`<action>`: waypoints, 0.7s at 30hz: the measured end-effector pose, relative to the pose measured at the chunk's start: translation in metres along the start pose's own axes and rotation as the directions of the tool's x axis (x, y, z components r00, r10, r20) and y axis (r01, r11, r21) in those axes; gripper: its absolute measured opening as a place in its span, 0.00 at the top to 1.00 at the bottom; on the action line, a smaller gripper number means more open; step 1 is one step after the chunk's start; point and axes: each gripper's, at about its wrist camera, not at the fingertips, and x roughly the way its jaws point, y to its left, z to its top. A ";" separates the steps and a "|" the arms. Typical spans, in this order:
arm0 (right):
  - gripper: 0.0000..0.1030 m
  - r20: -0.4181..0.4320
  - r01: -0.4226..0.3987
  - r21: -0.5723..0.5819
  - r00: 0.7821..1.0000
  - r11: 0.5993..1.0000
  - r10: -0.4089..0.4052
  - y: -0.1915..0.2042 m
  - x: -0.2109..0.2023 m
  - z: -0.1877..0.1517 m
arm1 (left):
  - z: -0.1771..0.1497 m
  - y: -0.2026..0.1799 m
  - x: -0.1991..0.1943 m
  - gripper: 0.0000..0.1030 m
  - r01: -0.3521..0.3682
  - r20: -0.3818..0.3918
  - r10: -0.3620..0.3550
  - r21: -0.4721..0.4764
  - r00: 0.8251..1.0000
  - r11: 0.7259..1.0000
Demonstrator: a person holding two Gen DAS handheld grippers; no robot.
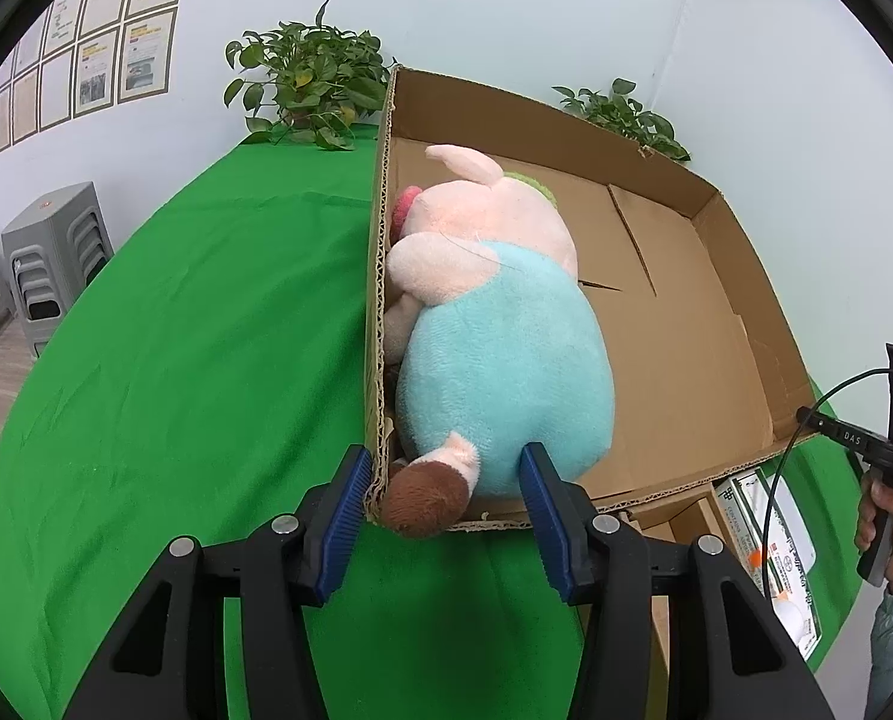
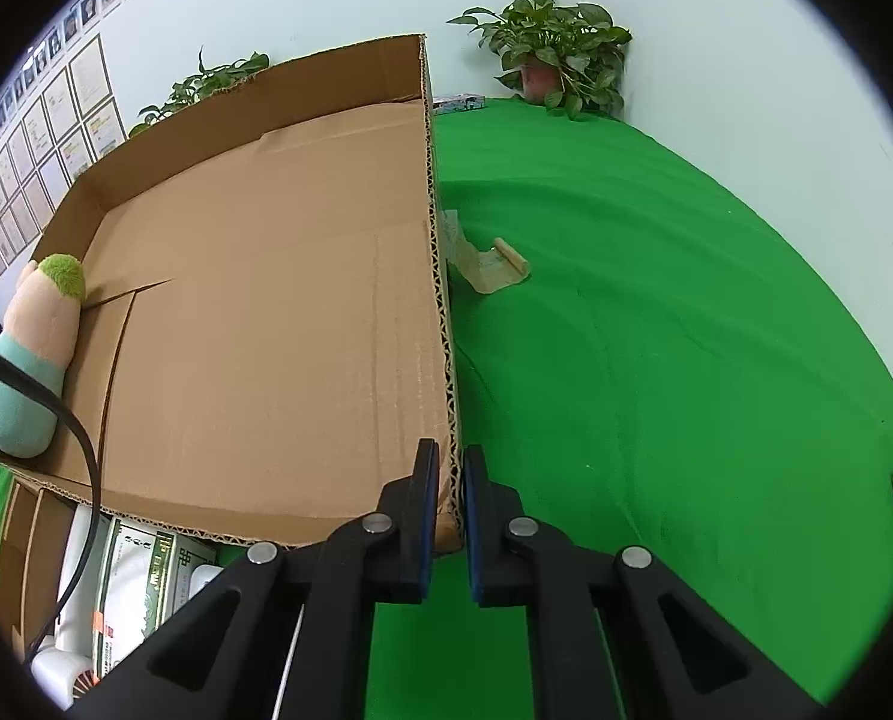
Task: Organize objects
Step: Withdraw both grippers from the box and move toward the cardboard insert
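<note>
A plush pig (image 1: 506, 348) in a teal dress lies inside an open cardboard box (image 1: 566, 120), pressed against its left wall. My left gripper (image 1: 446, 456) straddles the box's near left corner. One blue pad (image 1: 350, 504) sits against the outside of the wall, the other against the pig's body, with its brown foot between them. In the right wrist view the pig (image 2: 32, 360) shows at the far left of the box (image 2: 266, 330). My right gripper (image 2: 449, 504) is shut on the box's right wall near the front corner.
Green cloth (image 2: 686, 360) covers the table. A white and green packet (image 2: 140, 576) lies by the box's front flap. A curled paper scrap (image 2: 494, 267) lies right of the box. Potted plants (image 1: 308, 90) (image 2: 560, 60) stand along the wall, grey stools (image 1: 50, 264) on the floor. A hand (image 1: 890, 516) holds the other tool's handle.
</note>
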 end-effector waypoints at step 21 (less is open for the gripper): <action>0.14 0.184 -0.115 -0.129 0.973 0.985 0.138 0.068 -0.114 -0.043 | -0.036 -0.121 -0.149 0.00 -0.140 0.307 0.113 0.067 0.945 0.988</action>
